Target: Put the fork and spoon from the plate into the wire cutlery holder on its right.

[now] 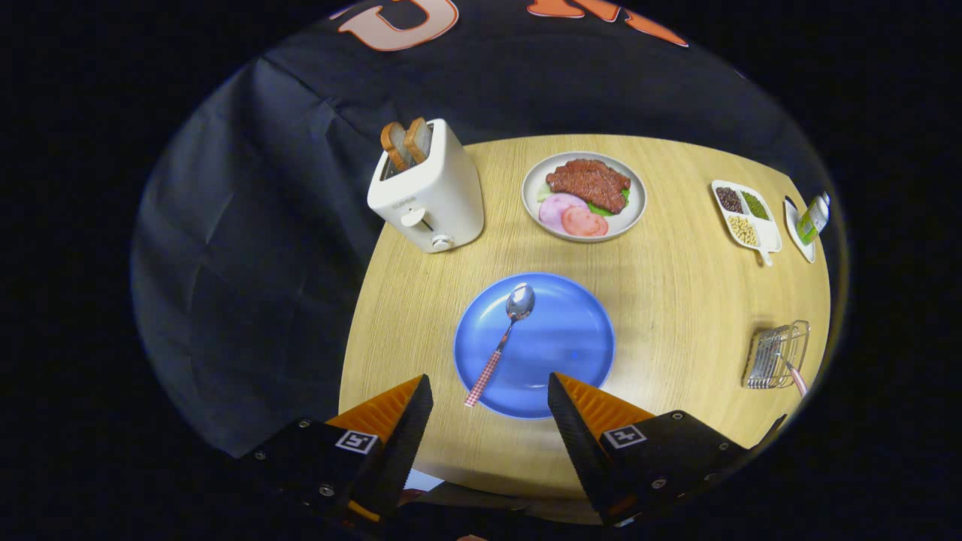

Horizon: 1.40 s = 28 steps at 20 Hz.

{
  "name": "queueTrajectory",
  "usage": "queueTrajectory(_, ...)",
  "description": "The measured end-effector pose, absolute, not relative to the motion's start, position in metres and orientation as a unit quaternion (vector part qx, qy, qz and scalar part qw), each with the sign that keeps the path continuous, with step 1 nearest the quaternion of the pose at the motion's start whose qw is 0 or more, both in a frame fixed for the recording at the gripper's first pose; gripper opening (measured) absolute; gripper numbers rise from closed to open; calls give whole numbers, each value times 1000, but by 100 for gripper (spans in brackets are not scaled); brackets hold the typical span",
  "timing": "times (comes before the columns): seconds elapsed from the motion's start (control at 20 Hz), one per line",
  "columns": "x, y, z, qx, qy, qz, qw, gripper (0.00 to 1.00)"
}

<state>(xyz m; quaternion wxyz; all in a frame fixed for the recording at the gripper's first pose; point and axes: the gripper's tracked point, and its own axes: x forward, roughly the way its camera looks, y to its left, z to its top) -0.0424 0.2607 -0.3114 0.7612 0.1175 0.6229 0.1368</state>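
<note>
Partly hidden plate (571, 353) behind spread fingers (579, 409)

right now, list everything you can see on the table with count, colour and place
spoon: 1, silver bowl, red checked handle, on the blue plate
blue plate: 1, just ahead of the fingers
toaster: 1, white, two bread slices in it, beyond the plate, left
food plate: 1, grey, meat and slices, right of toaster
divided dish: 1, white, beans, far right
wire cutlery holder: 1, silver, right of blue plate, a handle sticking out
table: 1, light wood
gripper: 1, open, holding nothing, hovers above the blue plate's near edge
</note>
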Motion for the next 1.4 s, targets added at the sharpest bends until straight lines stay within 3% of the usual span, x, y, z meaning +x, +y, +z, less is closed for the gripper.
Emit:
queueTrajectory(0.45, -65, 296, -378, 121, 711, 97, 686, 79)
queueTrajectory(1.2, -77, 307, -435, 100, 756, 26, 646, 19)
queueTrajectory(1.4, -79, 305, -437, 104, 763, 26, 637, 15)
